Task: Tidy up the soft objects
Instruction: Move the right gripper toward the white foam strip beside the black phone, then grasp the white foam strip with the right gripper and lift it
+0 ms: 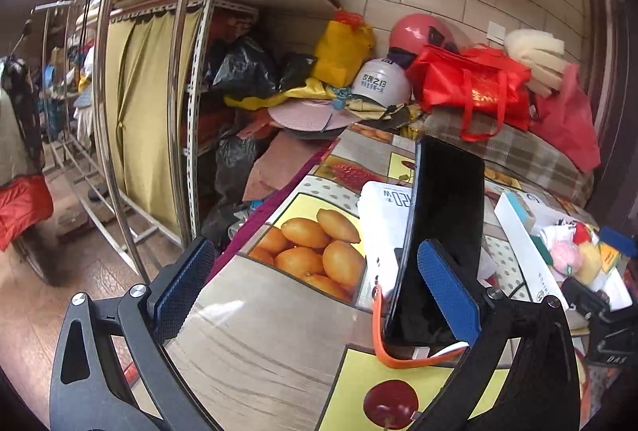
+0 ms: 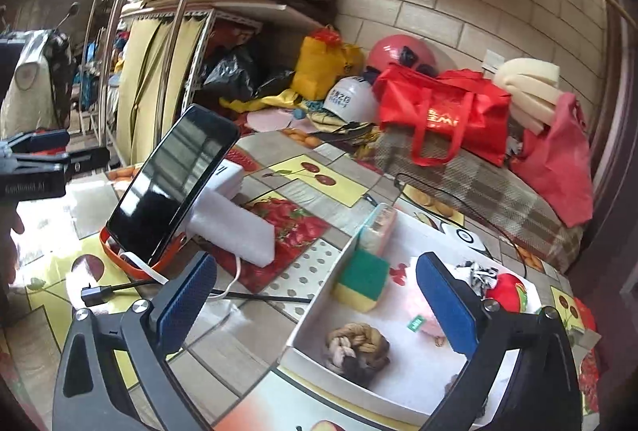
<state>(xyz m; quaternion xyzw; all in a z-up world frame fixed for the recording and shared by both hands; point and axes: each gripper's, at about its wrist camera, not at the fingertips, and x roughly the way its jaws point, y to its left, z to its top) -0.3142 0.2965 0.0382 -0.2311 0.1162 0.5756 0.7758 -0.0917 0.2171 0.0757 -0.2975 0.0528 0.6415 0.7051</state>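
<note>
The right gripper is being held with its jaws spread wide and nothing between them, hovering over the near end of a white tray that is lying on the fruit-patterned tabletop. Inside the tray, nearest the right wrist camera, a braided beige-and-brown rope knot is being seen on the white floor. Just beyond it a green-and-yellow sponge is resting against the tray's left wall, and a pink plush item is lying partly hidden behind the right finger. A red stuffed toy and a black-and-white cloth piece are sitting toward the tray's right side.

The left gripper is likewise being held released, jaws apart, over bare tabletop. Close beyond its right finger, a dark phone is being propped upright in an orange stand, with a white box just behind it. From this view the tray and its soft toys are being glimpsed at the far right.

Farther back, a red bag, a white helmet and a yellow bag are being seen piled against the tiled wall.
</note>
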